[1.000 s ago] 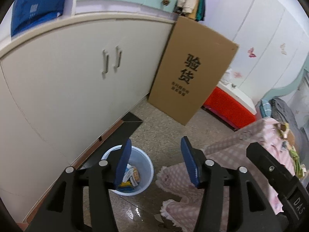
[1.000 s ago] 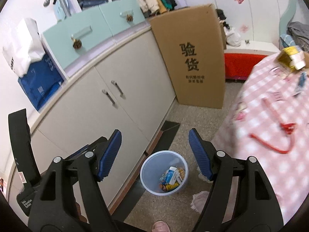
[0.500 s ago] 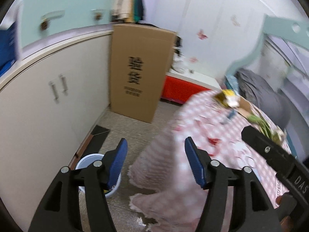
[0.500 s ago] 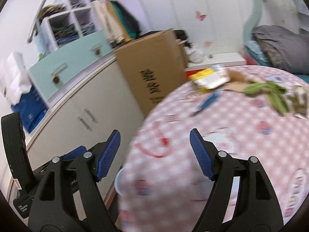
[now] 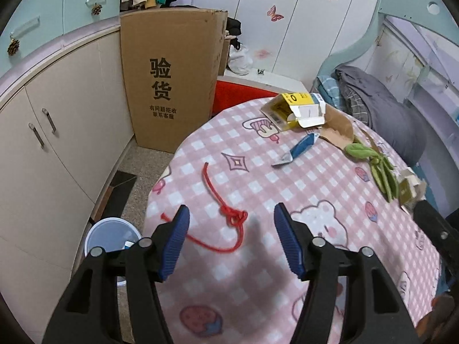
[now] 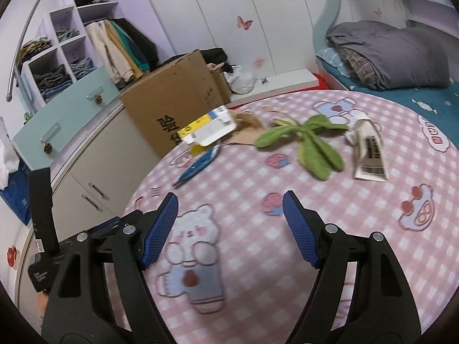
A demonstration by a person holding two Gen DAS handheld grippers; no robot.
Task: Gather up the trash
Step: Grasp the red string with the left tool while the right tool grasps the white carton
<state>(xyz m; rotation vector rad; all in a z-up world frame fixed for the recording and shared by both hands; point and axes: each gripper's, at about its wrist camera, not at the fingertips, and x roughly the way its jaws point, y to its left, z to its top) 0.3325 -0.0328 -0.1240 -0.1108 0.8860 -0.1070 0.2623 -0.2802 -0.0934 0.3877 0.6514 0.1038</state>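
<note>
Round table [image 5: 315,186] under a pink checked cloth, strewn with trash waiting to be collected. Near the left edge, a knotted red string [image 5: 213,192], lying loose just ahead of the left gripper [image 5: 231,212]. Jaws of that gripper apart with nothing between them, just narrowed a little, probably sizing for something as thin as the string. Angled down at the cloth, hovering rather than touching.

Toward the far edge, an opened yellow and white carton [image 5: 298,109] resting partly on torn brown paper [image 5: 338,126]. Just in front of it, a flat blue wrapper [image 5: 298,147]. Further right, a limp green plant scrap [image 5: 378,169], and beside that a crushed small box with a barcode [image 6: 370,154].

Right gripper [image 6: 229,196] above the middle of the table, jaws wide and empty, aimed toward the plant scrap and wrapper, likely spread wide for bulkier pieces.

Pale blue bin [image 5: 103,229] on the floor, tucked against the table's left edge beside the cream cabinets [image 5: 57,143], within easy reach for drops; some rubbish already visible inside. Tall cardboard box [image 5: 169,86] leaning behind, out of the way.
</note>
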